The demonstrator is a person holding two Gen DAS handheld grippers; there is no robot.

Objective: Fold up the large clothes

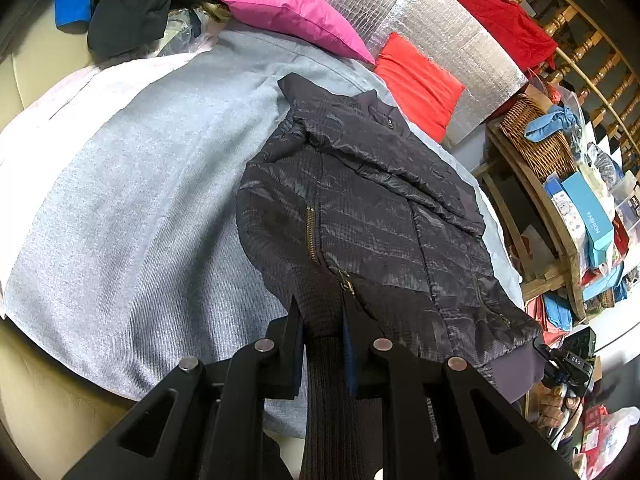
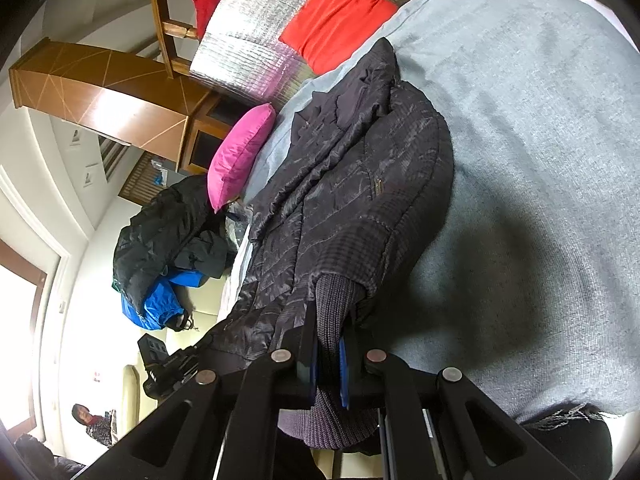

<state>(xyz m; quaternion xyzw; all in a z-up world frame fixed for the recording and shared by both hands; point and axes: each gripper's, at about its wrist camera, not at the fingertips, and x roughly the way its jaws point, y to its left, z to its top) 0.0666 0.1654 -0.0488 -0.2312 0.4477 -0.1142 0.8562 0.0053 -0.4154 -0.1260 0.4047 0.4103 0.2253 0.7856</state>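
The dark quilted jacket (image 1: 372, 208) lies on the grey blanket (image 1: 140, 200). Left tool (image 1: 324, 320) clamps its ribbed cuff (image 1: 328, 380) at six o'clock; right tool (image 2: 326, 332) pinches another ribbed cuff (image 2: 334, 300).

Jacket (image 1: 360, 208) cuff runs off left wrist view's bottom edge, part hidden between fingers. Far hem tucked behind the coat's bulk. Basket (image 1: 532, 140) contents indistinct. Box (image 1: 588, 212) lettering too small.

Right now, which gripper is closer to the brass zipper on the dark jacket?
Left. The left gripper clamps the ribbed hem right below the brass zipper. The right gripper pinches a knit cuff at the jacket's other corner, farther from it.
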